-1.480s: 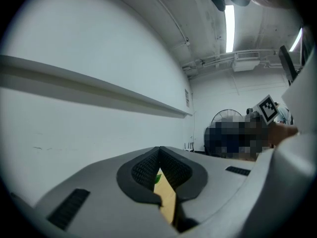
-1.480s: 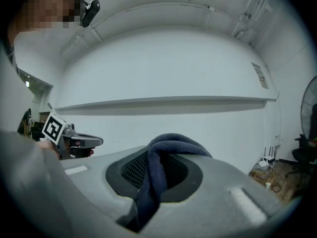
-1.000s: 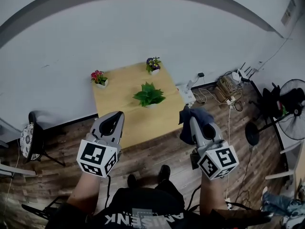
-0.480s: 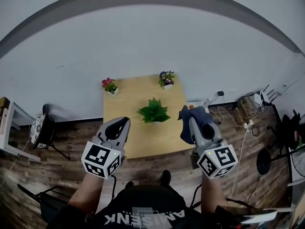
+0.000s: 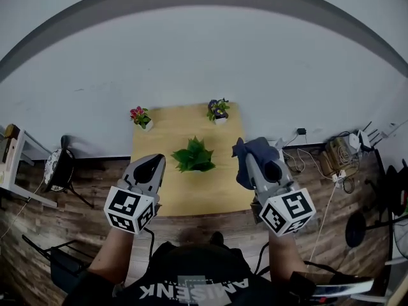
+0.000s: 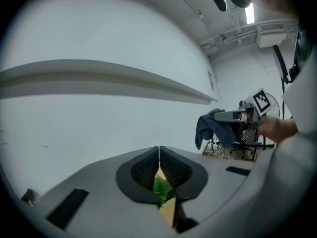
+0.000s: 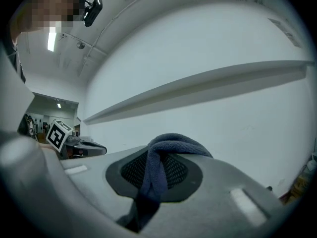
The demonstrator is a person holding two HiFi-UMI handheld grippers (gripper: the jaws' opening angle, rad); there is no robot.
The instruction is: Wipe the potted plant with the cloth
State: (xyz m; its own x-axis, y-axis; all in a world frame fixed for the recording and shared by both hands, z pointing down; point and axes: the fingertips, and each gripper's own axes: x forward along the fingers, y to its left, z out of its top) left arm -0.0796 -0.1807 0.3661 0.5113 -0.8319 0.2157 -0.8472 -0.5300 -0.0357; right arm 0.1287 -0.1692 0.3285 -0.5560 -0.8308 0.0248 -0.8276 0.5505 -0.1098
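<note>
The cloth (image 5: 254, 152) is dark blue, the plant (image 5: 193, 157) green, the bench (image 5: 191, 193) pale wood, and the marker cubes (image 5: 131, 209) have black-and-white squares.

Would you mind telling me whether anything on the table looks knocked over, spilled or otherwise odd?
Nothing stands out. The green potted plant, the pink-flowered pot and the purple-flowered pot all stand upright on the table, no spilled soil visible; the cloth hangs clamped in the right gripper.

The left claw (image 5: 152, 162) is hovering, jaws together, empty; the right claw (image 5: 248, 159) is clamping a dark blue cloth (image 5: 256, 148).
</note>
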